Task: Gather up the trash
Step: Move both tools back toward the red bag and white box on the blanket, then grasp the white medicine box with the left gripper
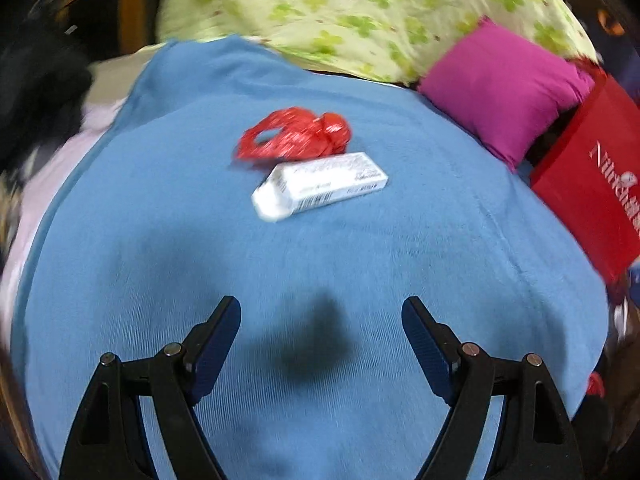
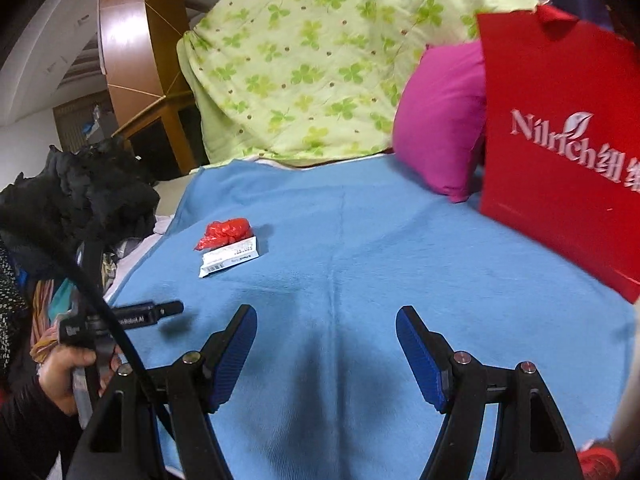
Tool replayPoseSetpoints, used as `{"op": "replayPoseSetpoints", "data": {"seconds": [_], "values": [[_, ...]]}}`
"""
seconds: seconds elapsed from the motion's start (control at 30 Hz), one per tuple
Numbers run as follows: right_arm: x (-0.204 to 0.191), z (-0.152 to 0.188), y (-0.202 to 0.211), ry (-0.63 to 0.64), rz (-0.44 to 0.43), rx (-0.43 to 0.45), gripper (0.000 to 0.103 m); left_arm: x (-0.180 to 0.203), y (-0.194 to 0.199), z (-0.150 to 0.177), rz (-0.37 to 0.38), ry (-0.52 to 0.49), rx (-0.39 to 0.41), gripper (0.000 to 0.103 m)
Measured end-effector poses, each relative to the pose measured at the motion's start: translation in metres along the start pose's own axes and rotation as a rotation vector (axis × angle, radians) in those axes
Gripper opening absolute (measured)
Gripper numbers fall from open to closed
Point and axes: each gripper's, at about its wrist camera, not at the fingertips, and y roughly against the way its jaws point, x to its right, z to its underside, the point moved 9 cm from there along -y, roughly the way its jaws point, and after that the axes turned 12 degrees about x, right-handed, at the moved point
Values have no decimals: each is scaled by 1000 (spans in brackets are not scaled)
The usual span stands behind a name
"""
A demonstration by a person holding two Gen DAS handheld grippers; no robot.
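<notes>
Hovering over: a blue blanket [image 1: 440, 240] spread across a bed, both tongs above it with nothing between their jaws.
Left gripper [image 1: 321, 316]: jaws stood wide apart, blue pads facing each other, gripping nothing; its dark shadow lay on the blanket just ahead of the fingertips.
Right gripper [image 2: 326, 324]: jaws likewise spread, empty, above the bare blanket.
Trash, red: a crumpled red wrapper [image 1: 294, 134] lay on the blanket, ahead of the left gripper and well apart from it.
Trash, white: a small white box [image 1: 320, 184] with a barcode lay flat, touching the near edge of the red wrapper.
Seen from the right wrist: both pieces sat far to the left of the right gripper, near the blanket's left edge.
Red bag [image 2: 560, 140]: stood upright at the blanket's right side, white lettering on its face.
Pink pillow [image 1: 504, 88]: rested beside the bag, against a green clover-print quilt [image 1: 360, 8].
Person's hand [image 2: 70, 372]: grasped the left gripper's handle at the lower left of the right wrist view.
Dark clothes [image 2: 80, 196]: heaped off the blanket's left edge.
</notes>
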Motion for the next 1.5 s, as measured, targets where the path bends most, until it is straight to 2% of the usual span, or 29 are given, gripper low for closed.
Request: {"op": "replayPoseSetpoints", "data": {"seconds": [0.1, 0.2, 0.47, 0.67, 0.77, 0.9, 0.93, 1.03, 1.13, 1.33, 1.4, 1.5], "values": [[9, 8, -17, -35, 7, -19, 75, 1, -26, -17, 12, -105, -15, 83], [19, 18, -32, -81, 15, -31, 75, -3, -50, -31, 1, -152, -26, 83], [36, 29, -38, -151, 21, -26, 75, -11, -95, -55, -30, -181, -53, 83], [35, 31, -41, -157, 14, -23, 75, -3, -116, -62, -7, -197, -81, 83], [39, 30, -40, -171, 22, -13, 75, 12, -118, -56, 60, -182, -113, 83], [40, 31, -40, -183, 25, -16, 75, 52, -90, -44, 247, -162, -123, 83], [40, 31, -40, -180, 24, -17, 75, 59, -82, -42, 262, -173, -111, 83], [39, 30, -39, -169, 23, -12, 75, 64, -74, -45, 223, -193, -72, 83], [40, 30, -40, -172, 23, -12, 75, 49, -83, -57, 113, -141, -47, 83], [40, 31, -42, -171, 23, -19, 75, 44, -118, -61, 44, -27, -88, 82], [40, 31, -42, -166, 26, -18, 75, 52, -120, -52, 65, -33, -107, 44], [40, 31, -42, -153, 37, -20, 75, 52, -110, -47, 67, -25, -88, 42]]}}
